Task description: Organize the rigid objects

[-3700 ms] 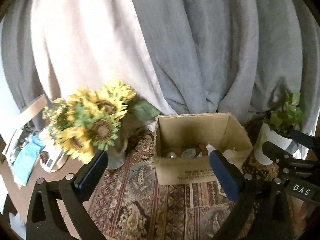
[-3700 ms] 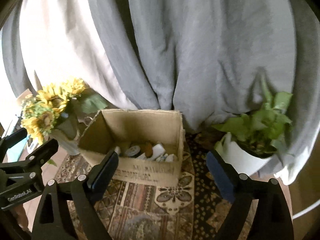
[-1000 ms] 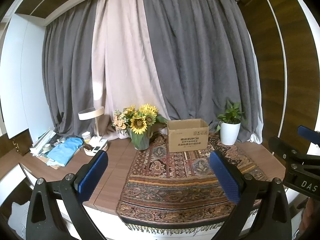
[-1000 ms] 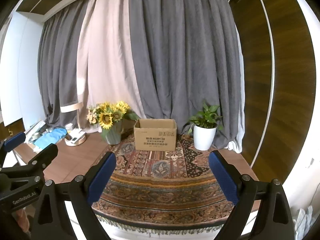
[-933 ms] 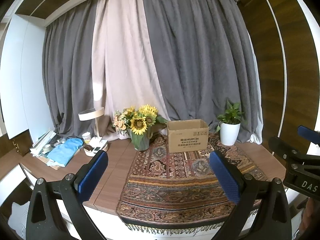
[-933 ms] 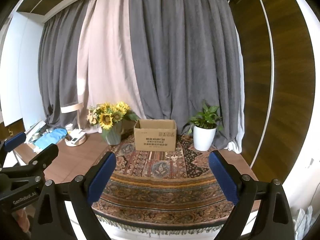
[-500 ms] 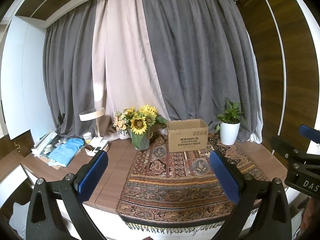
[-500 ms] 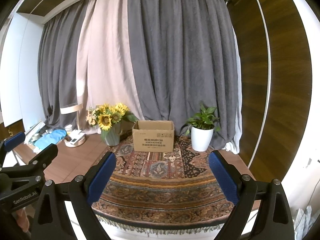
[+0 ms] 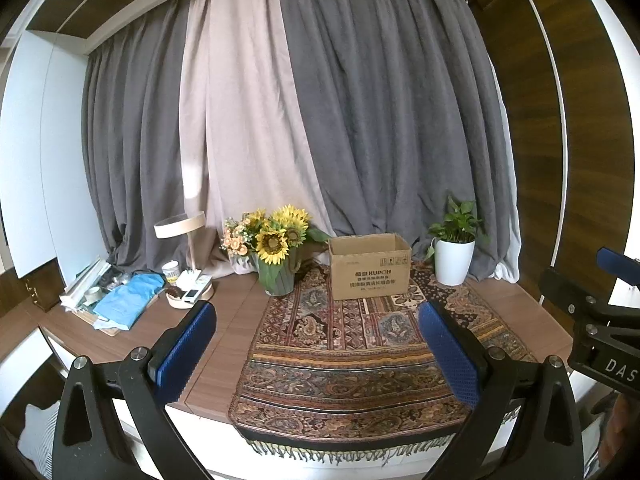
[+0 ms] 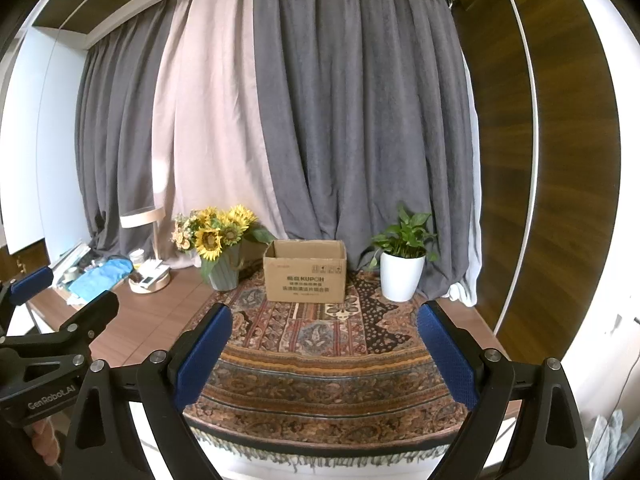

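Note:
A brown cardboard box [image 9: 370, 267] stands at the back of a patterned rug [image 9: 352, 344] on the wooden table; it also shows in the right wrist view [image 10: 305, 271]. Its inside is hidden from here. My left gripper [image 9: 318, 322] is open and empty, well back from the table's front edge. My right gripper [image 10: 324, 326] is open and empty too, held at about the same distance. The right gripper shows at the right edge of the left wrist view [image 9: 600, 304], and the left gripper at the left edge of the right wrist view [image 10: 48, 312].
A vase of sunflowers [image 9: 276, 256] stands left of the box and a white potted plant [image 9: 454, 258] to its right. A lamp [image 9: 182, 232], a blue cloth [image 9: 128, 300] and small items sit at the table's left. Grey and beige curtains hang behind.
Both grippers have pulled far back from the box, from just in front of it to beyond the table's front edge. In the last second they barely move. Both stay open and empty.

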`<state>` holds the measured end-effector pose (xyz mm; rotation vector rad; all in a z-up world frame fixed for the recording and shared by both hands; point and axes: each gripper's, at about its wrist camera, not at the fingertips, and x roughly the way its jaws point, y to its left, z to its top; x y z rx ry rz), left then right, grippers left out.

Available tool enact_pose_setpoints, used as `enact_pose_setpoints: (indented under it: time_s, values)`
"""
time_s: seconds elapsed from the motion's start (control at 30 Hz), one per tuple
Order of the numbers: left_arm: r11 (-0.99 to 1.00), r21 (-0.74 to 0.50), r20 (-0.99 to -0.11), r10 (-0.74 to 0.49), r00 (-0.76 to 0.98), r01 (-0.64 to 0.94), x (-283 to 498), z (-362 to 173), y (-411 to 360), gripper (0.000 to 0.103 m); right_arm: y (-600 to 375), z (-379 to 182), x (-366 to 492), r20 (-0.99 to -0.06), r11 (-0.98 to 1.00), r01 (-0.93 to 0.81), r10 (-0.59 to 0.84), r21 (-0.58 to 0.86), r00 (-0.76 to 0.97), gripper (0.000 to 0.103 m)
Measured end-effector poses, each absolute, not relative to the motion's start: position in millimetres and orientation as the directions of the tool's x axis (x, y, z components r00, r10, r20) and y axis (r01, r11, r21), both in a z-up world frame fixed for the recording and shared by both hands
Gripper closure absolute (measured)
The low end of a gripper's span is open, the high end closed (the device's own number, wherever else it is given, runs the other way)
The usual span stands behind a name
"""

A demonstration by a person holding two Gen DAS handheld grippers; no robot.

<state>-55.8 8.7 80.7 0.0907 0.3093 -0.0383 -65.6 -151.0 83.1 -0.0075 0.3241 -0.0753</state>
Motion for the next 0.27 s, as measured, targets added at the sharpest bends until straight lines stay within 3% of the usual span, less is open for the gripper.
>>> enact_pose_setpoints:
  time_s: [0.27]
  values:
    - [0.995, 0.089, -0.3, -0.021, 0.954, 0.05, -57.0, 78.0, 8.0, 0.0, -150.9, 82.7, -67.0, -0.319, 0.997, 0.074, -0.076, -0.019, 0.945, 0.008]
